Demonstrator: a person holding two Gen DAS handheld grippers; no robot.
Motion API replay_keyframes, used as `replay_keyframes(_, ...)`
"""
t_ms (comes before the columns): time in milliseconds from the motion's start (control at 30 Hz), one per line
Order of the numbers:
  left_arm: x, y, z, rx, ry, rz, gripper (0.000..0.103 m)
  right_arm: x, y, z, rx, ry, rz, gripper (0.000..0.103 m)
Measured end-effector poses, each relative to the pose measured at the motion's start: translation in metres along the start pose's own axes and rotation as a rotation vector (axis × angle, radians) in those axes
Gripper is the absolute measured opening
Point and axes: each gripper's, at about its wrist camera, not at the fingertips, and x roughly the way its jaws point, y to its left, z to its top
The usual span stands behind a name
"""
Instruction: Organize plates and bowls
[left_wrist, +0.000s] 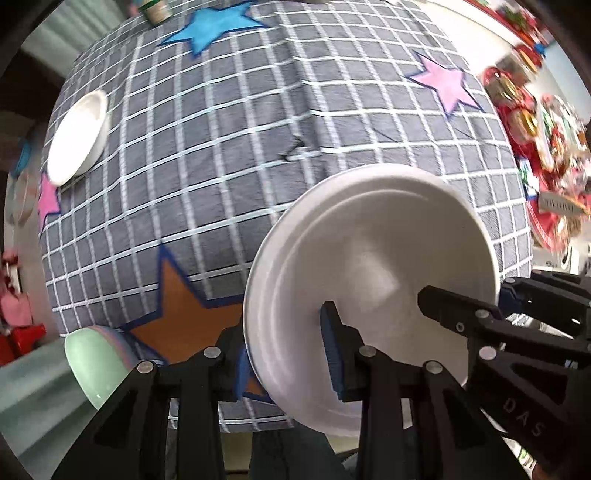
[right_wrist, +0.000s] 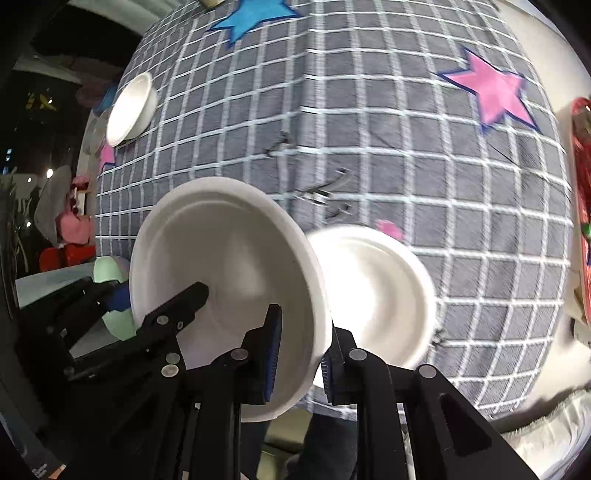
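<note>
Two grippers share one load: the left gripper (left_wrist: 284, 339) is clamped on the near-left rim of the large white bowl (left_wrist: 369, 251), one pad inside and one outside the wall. The right gripper (right_wrist: 301, 339) pinches the opposite rim the same way, jaws fully closed on the thin edge. Judgement: the two-sided hold keeps a wide, light bowl from swinging, which a single rim pinch would allow. The bowl appears clear of the tablecloth (left_wrist: 240, 147) and tipped toward the cameras; contact underneath cannot be confirmed. Just beyond the bowl, to its right in the right wrist view, a white plate (right_wrist: 376, 288) lies flat on the cloth, possibly a stacking partner. Left of the bowl, at the near table edge, sits a pale green bowl (left_wrist: 92, 362). Well beyond the bowl and to its left, a smaller white bowl (left_wrist: 77, 136) rests near the cloth's edge, a likely nesting target. Farthest from the bowl, a small jar (left_wrist: 157, 9) stands at the far edge. Sorting looks early; the pieces are scattered.
</note>
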Motion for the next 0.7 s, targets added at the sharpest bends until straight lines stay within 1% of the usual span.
replay_keyframes(33, -0.004, -0.011, 0.0, 0.01, 0.003, 0.002, 0.036, -0.006, -0.015, -0.006, 0.012, 0.0, -0.002, 0.022)
replay_keyframes(100, -0.008, -0.038, -0.002, 0.029, 0.01, 0.004, 0.036, -0.009, -0.027, -0.012, 0.027, 0.001, -0.002, 0.022)
replay_keyframes(167, -0.009, -0.05, -0.006, 0.042, 0.019, -0.001, 0.036, -0.01, -0.038, -0.018, 0.038, 0.003, -0.003, 0.022)
replay_keyframes(233, 0.008, -0.071, -0.014, 0.051, 0.024, 0.0, 0.037, -0.01, -0.045, -0.02, 0.047, 0.004, -0.008, 0.022)
replay_keyframes(267, 0.013, -0.091, -0.021, 0.055, 0.025, 0.004, 0.04, -0.011, -0.05, -0.022, 0.05, 0.005, -0.01, 0.022)
replay_keyframes(300, 0.018, -0.107, -0.026, 0.061, 0.03, 0.014, 0.042, -0.01, -0.052, -0.022, 0.052, 0.005, -0.013, 0.022)
replay_keyframes(333, 0.025, -0.12, -0.03, 0.065, 0.036, 0.028, 0.054, -0.009, -0.055, -0.023, 0.053, 0.004, -0.016, 0.022)
replay_keyframes(367, 0.029, -0.131, -0.036, 0.066, 0.041, 0.052, 0.06, -0.008, -0.057, -0.023, 0.052, 0.005, -0.018, 0.022)
replay_keyframes(400, 0.03, -0.135, -0.042, 0.062, 0.039, 0.07, 0.069, -0.006, -0.058, -0.023, 0.049, 0.008, -0.017, 0.022)
replay_keyframes(433, 0.034, -0.132, -0.047, 0.055, 0.035, 0.079, 0.071, -0.007, -0.061, -0.024, 0.047, 0.012, -0.026, 0.023)
replay_keyframes(467, 0.035, -0.13, -0.051, 0.041, 0.033, 0.082, 0.071, -0.007, -0.064, -0.025, 0.046, 0.015, -0.031, 0.029)
replay_keyframes(500, 0.035, -0.123, -0.052, 0.029, 0.033, 0.085, 0.071, -0.007, -0.066, -0.025, 0.049, 0.016, -0.032, 0.044)
replay_keyframes(533, 0.034, -0.12, -0.054, 0.01, 0.034, 0.088, 0.075, -0.008, -0.069, -0.026, 0.058, 0.009, -0.04, 0.054)
replay_keyframes(567, 0.032, -0.117, -0.057, -0.015, 0.033, 0.085, 0.076, -0.011, -0.073, -0.027, 0.065, 0.0, -0.043, 0.074)
replay_keyframes(600, 0.03, -0.114, -0.059, -0.031, 0.029, 0.082, 0.078, -0.014, -0.078, -0.027, 0.078, -0.014, -0.029, 0.085)
replay_keyframes(633, 0.029, -0.109, -0.06, -0.045, 0.026, 0.08, 0.078, -0.017, -0.083, -0.028, 0.087, -0.021, -0.014, 0.087)
replay_keyframes(700, 0.027, -0.104, -0.063, -0.066, 0.021, 0.08, 0.078, -0.021, -0.09, -0.029, 0.106, -0.029, -0.005, 0.087)
